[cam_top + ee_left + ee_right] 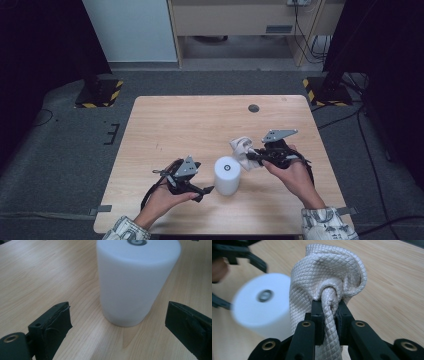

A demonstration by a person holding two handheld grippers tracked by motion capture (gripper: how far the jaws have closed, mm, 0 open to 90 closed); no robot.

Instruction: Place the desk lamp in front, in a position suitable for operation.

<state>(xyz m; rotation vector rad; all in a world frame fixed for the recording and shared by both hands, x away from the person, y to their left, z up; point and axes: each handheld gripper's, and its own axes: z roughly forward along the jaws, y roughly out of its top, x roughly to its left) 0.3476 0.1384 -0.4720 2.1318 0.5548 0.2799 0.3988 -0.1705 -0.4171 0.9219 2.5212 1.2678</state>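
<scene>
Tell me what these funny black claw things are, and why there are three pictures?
A person holds a tool in each hand. Each is a hand-held gripper with two black jaws that pinch things. One picture comes from a camera up high, looking down on the wooden table. The other two come from small cameras riding on the grippers. The left hand-held gripper is open, its jaws on either side of a white cylinder standing on the table. The right hand-held gripper pinches a bunched cream cloth.
</scene>
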